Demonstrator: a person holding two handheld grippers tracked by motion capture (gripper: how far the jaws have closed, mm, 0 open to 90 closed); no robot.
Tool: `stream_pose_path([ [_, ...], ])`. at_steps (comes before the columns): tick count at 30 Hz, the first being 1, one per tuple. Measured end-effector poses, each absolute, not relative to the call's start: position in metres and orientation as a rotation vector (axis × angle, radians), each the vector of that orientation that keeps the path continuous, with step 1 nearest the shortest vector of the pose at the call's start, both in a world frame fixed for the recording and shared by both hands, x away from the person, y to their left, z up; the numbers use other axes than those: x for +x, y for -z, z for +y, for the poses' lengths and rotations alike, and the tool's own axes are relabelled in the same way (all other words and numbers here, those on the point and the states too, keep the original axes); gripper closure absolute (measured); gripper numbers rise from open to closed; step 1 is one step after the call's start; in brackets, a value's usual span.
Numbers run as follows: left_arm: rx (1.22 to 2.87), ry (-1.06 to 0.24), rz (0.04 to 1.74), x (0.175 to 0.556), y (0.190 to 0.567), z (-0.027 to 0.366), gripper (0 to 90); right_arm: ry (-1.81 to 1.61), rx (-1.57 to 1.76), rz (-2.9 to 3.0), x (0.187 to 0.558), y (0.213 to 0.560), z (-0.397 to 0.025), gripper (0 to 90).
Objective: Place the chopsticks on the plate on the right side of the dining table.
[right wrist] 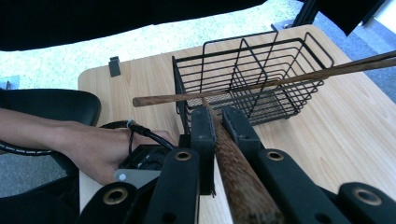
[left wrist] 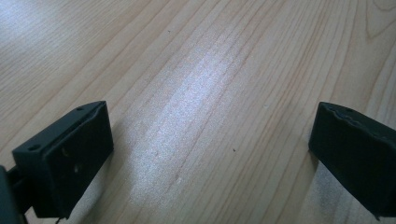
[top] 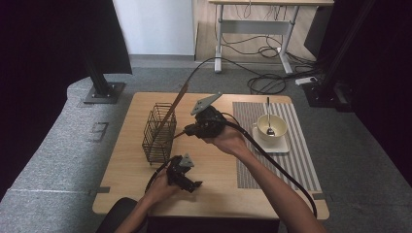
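Low in the frame of the high view, the left gripper (top: 194,185) rests on the table (top: 121,189), jaws wide apart and empty. Above it at centre, the right gripper (top: 185,132), the nearer tool, clamps a wooden chopstick (right wrist: 238,172) whose length points ahead toward the wire basket (top: 159,133) at centre left. A second chopstick (top: 174,108) leans in the basket, slanting up and right. The held stick's far tip is hidden behind the jaws
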State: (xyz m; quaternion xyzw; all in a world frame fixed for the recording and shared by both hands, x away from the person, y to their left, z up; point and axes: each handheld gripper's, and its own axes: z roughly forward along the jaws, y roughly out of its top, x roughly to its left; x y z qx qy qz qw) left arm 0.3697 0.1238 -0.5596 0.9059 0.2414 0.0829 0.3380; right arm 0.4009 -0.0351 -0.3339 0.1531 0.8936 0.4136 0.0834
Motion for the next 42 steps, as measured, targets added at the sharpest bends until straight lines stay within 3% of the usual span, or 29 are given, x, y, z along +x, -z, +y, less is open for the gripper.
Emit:
stream_pose_path([
  [22,2.355,-0.214,0.632,0.370,0.560,0.124,0.0,-1.308,0.511,2.577,0.389,0.312,-0.090,82.5],
  [42,2.307,-0.169,0.651,0.372,0.549,0.132,0.1,-1.276,0.590,2.519,0.368,0.326,-0.143,82.6],
])
